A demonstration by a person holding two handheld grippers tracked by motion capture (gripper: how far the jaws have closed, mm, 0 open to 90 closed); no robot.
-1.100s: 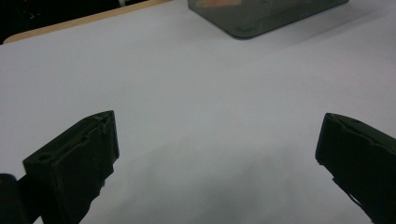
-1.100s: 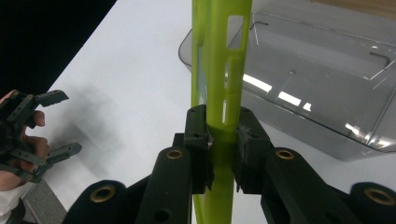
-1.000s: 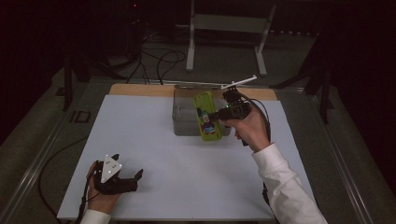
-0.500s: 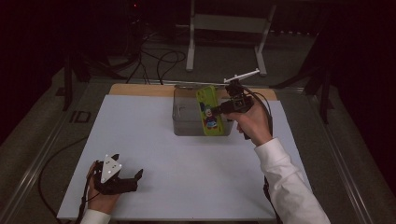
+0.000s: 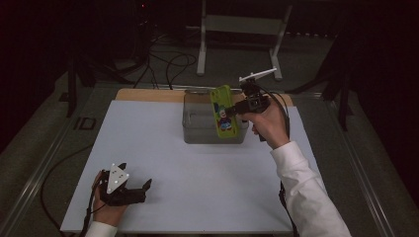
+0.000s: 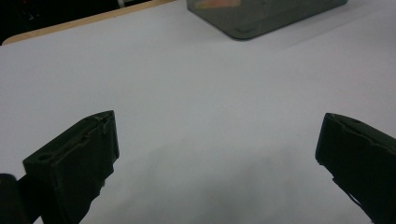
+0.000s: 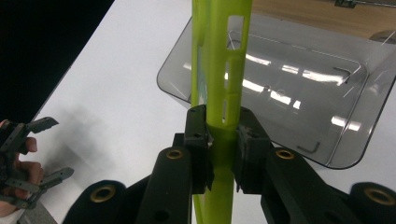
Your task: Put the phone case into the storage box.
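Two grippers work a white table (image 5: 197,163) in my feed. The right gripper (image 5: 240,107) is raised above the far side of the table, its jaws clamped on the edge of a lime-green phone case (image 5: 223,111) printed with a cartoon figure. The case stands nearly upright, held over a smoky transparent plastic bin (image 5: 197,129) that sits near the table's far edge, beside a strip of bare wood (image 5: 148,95). From the right gripper view I look straight along the case's thin side (image 7: 219,70), with its button cutouts facing the camera, and down into the bin (image 7: 299,93), whose floor reflects the lights. I cannot tell whether the case touches the bin's rim.

The left gripper (image 5: 141,190) lies low at the near left corner of the table, well apart from the bin, with a grey three-cornered plate (image 5: 117,177) on top. From the left gripper view I see its jaws spread wide with nothing between them but white tabletop (image 6: 210,116), and a corner of the bin (image 6: 261,18) far ahead. The right gripper view also catches the left gripper (image 7: 44,149) at its left edge, fingers (image 7: 21,163) wrapped around it.
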